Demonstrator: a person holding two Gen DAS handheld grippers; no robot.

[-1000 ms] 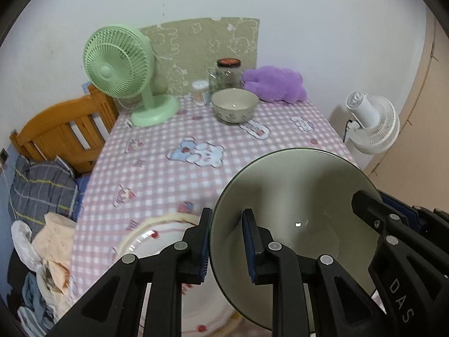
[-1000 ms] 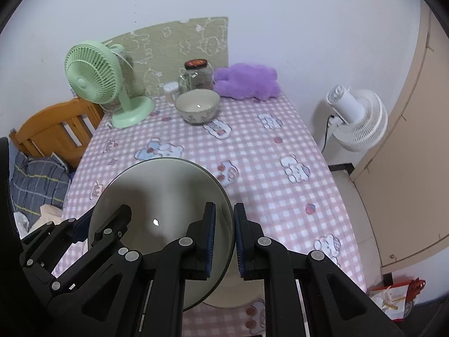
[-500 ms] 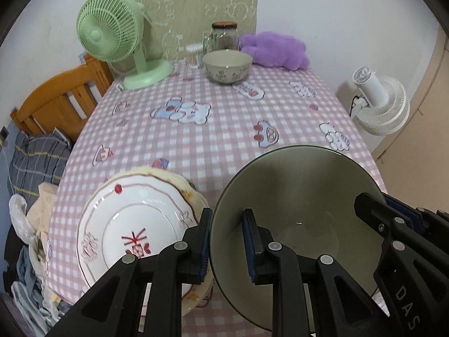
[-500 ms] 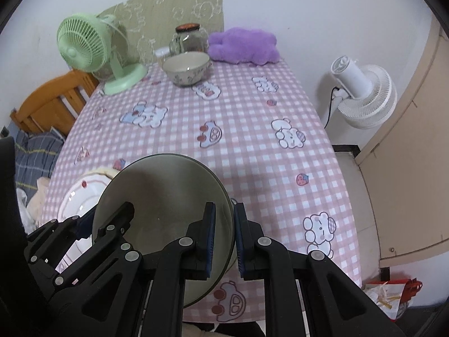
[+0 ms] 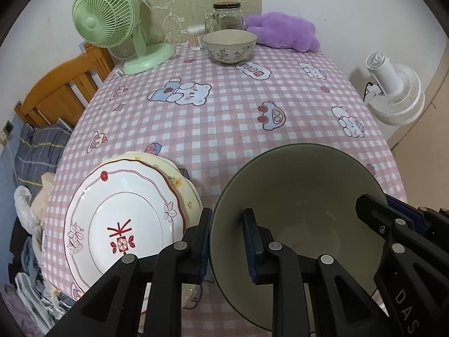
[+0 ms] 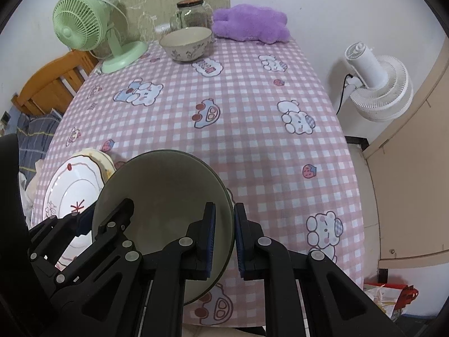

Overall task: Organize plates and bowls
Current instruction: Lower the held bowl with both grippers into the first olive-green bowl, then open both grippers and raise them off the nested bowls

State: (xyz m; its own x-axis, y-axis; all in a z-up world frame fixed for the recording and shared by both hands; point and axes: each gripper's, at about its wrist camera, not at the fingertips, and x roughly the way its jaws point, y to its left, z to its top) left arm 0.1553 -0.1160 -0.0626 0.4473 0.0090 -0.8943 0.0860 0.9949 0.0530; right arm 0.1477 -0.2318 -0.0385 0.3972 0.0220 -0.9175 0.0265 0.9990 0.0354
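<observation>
A large dark olive bowl is held above the near edge of the pink checked table. My left gripper is shut on its left rim. My right gripper is shut on its right rim; the bowl also shows in the right wrist view. A stack of plates, white floral one on top, lies at the near left of the table, just left of the bowl; it shows in the right wrist view too. A beige patterned bowl stands at the far end.
A green desk fan, a glass jar, a small cotton-swab box and a purple plush stand along the far edge. A white floor fan is right of the table. A wooden bed frame is left.
Both grippers with the olive bowl have pulled back toward the near edge and tilted down. More of the table and the whole plate stack have come into view.
</observation>
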